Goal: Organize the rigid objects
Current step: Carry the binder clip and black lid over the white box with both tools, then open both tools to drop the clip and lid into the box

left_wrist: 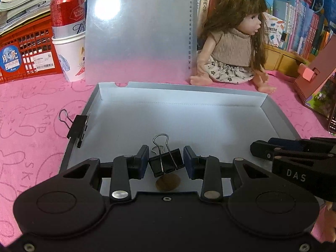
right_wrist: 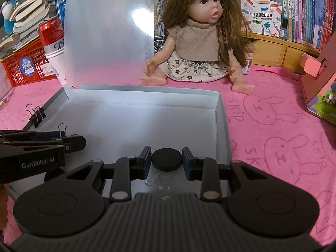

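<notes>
My left gripper is shut on a black binder clip, its wire handles pointing up, just above the floor of an open grey box. A small brown round piece lies on the box floor under the clip. My right gripper is shut on a flat black disc low over the near right part of the same box. A second binder clip is clipped on the box's left wall. Each gripper shows at the edge of the other's view, side by side.
The box lid stands upright behind it. A doll sits at the back right on the pink towel. A red can in a paper cup and a red crate stand at the back left. A pink cardboard house is on the right.
</notes>
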A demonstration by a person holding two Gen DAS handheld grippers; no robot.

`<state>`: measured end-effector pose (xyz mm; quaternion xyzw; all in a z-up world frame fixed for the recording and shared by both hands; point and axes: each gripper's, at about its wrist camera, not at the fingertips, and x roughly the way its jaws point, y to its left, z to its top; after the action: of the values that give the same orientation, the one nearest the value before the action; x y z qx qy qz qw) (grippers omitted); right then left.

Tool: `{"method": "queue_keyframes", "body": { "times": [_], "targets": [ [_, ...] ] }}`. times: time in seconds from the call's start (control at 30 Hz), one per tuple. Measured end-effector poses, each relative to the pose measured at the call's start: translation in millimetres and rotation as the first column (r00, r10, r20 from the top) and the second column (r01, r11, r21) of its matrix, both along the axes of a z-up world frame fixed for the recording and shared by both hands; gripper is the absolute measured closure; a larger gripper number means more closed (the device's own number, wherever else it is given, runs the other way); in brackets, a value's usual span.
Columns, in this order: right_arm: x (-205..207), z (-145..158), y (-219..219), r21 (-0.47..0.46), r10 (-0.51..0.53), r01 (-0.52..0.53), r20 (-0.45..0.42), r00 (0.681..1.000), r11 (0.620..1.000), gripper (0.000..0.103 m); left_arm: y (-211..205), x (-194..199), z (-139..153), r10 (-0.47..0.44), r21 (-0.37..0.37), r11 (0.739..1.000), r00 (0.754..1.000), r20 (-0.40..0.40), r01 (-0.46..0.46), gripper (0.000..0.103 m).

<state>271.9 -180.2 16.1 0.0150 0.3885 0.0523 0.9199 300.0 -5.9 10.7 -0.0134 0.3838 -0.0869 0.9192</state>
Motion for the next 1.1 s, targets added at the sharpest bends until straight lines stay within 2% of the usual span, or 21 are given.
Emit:
{"method": "queue_keyframes", "body": {
  "times": [0.77,0.83,0.93,1.1],
  "targets": [
    [-0.5,-2.7,0.0,0.002,-0.003,0.003,0.009,1.0,1.0,0.063,-6.0,-4.2,-2.6,-0.013,0.05,0.999,1.0,0.021,0.012,0.067],
    [-0.8,-2.3,-0.8,0.008,-0.009,0.009,0.01,1.0,1.0,0.058,-6.1,-4.1,-2.2,-0.01,0.045,0.999,1.0,0.017,0.009,0.062],
    [-1.8,-1.8,-0.8,0.01,-0.008,0.008,0.012,1.0,1.0,0.045,-6.6,-4.7,-1.8,-0.01,0.047,0.999,1.0,0.014,0.01,0.055],
    [-3.4,-0.8,-4.1,0.03,-0.023,0.023,0.014,1.0,0.999,0.037,-6.8,-7.4,-1.2,-0.005,0.061,0.998,1.0,0.017,0.004,0.048]
  ]
}}
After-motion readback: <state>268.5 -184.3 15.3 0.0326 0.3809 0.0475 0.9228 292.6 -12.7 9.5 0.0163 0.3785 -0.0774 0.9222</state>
